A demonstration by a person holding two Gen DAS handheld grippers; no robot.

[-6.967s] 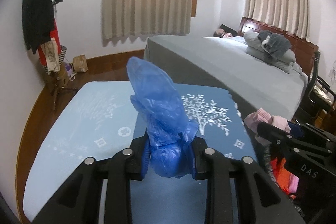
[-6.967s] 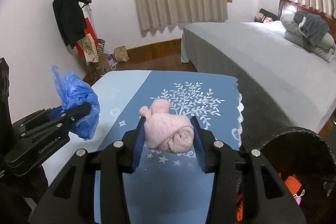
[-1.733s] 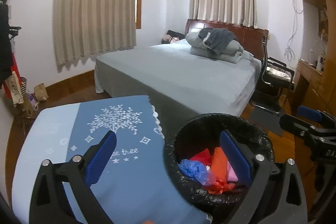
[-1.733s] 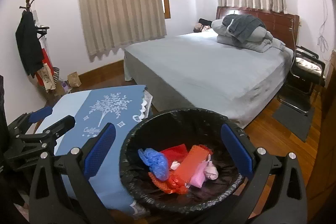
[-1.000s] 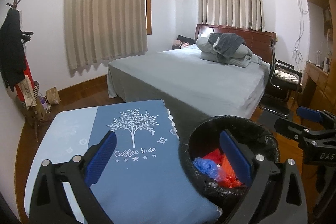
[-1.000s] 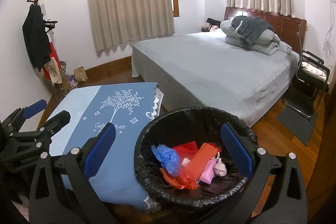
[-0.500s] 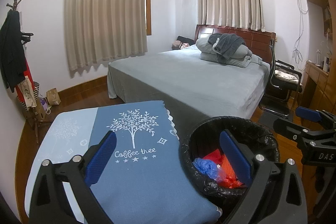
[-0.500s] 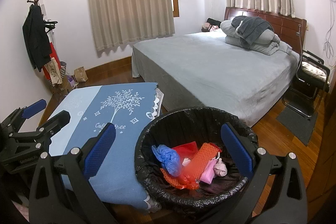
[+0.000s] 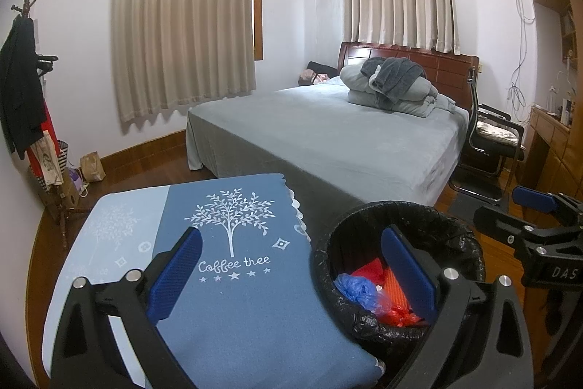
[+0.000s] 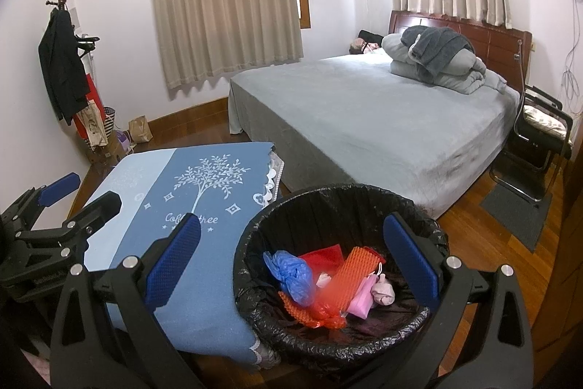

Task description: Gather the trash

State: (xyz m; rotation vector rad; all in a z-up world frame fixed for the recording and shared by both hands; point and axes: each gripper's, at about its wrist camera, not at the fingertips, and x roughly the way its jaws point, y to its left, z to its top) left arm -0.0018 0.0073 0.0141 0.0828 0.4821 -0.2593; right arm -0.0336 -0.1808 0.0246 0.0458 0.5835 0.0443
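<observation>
A black-lined trash bin (image 10: 255,236) stands on the floor beside a low table with a blue tree-print cloth (image 10: 204,206). In the bin lie a crumpled blue plastic bag (image 10: 291,270), an orange foam net (image 10: 355,267), red pieces and a small pink wad (image 10: 382,290). My right gripper (image 10: 291,256) is open and empty above the bin. My left gripper (image 9: 291,265) is open and empty over the table's right edge, with the bin (image 9: 328,243) and blue bag (image 9: 355,287) under its right finger. The cloth (image 9: 233,298) carries no trash that I can see.
A large grey bed (image 10: 364,119) with folded bedding stands behind the table and bin. A coat rack (image 10: 65,68) with bags at its foot stands at the left wall. A black chair (image 10: 539,133) and floor mat are at the right. The floor is wood.
Seven seconds ago each gripper held trash, the blue bag and the pink wad; both items now lie in the bin and both grippers are open. In the last second both views barely shift.
</observation>
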